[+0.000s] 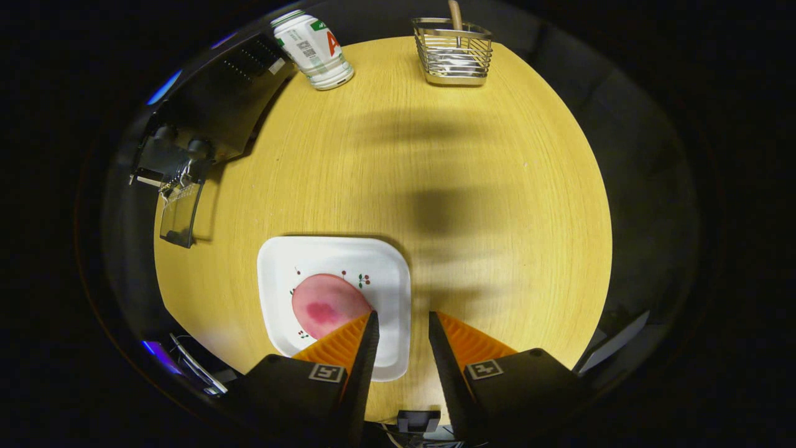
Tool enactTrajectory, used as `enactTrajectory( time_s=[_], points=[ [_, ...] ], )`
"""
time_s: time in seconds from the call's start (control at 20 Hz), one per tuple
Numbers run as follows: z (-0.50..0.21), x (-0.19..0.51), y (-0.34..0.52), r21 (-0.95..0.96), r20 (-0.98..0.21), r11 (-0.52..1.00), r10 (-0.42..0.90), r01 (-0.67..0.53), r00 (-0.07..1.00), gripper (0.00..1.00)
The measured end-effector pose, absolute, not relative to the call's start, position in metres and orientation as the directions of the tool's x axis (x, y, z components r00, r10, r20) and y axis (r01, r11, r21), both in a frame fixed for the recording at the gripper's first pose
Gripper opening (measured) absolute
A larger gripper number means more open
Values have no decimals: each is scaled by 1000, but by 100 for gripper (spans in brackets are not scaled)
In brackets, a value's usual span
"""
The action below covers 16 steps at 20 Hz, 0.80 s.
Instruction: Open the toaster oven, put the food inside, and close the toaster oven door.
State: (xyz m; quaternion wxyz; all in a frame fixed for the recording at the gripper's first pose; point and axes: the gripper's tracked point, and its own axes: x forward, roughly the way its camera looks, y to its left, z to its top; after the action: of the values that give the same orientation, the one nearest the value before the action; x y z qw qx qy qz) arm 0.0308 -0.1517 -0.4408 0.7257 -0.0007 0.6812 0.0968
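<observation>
Food (328, 303) lies slantwise — gripper (402, 323) parted

The gripper (402, 318) hangs over a yellow table (472, 186), fingers parted and holding nothing. A pink bun (326, 305) lies on a white plate (336, 261) just ahead of one finger. The toaster oven (217, 106), a can (314, 50) and a wire basket (452, 53) stand beyond.

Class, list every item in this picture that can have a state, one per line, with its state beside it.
toaster oven: door hangs open, nothing visible inside
pink food: lying on the plate, not yet picked up
white plate: flat on the table, holding the food
can: tilted in this view
wire basket: upright, a wooden handle stands in it
gripper: fingers open, holding nothing
</observation>
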Motion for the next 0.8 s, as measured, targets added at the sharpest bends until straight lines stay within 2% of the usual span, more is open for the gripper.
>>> enactTrajectory(
  time_s=[0.05, 0.15, 0.2, 0.25, 0.35, 0.4, 0.6, 0.8],
  points=[
    [-440, 31, -152, 131, -989, 978, 141, -162, 50, 56],
    [-447, 31, -153, 126, -989, 978, 137, -167, 53, 19],
    [-441, 34, -152, 143, -986, 976, 155, -166, 63, 18],
    [-450, 32, -152, 149, -986, 974, 160, -169, 53, 11],
    [-446, 35, -150, 183, -979, 969, 194, -165, 57, 11],
    [-447, 33, -151, 202, -976, 969, 211, -143, 49, 6],
    [-446, 27, -151, 305, -952, 950, 307, -68, 10, 5],
    [-428, 22, -142, 445, -895, 893, 443, 70, 50, 5]
  ],
)
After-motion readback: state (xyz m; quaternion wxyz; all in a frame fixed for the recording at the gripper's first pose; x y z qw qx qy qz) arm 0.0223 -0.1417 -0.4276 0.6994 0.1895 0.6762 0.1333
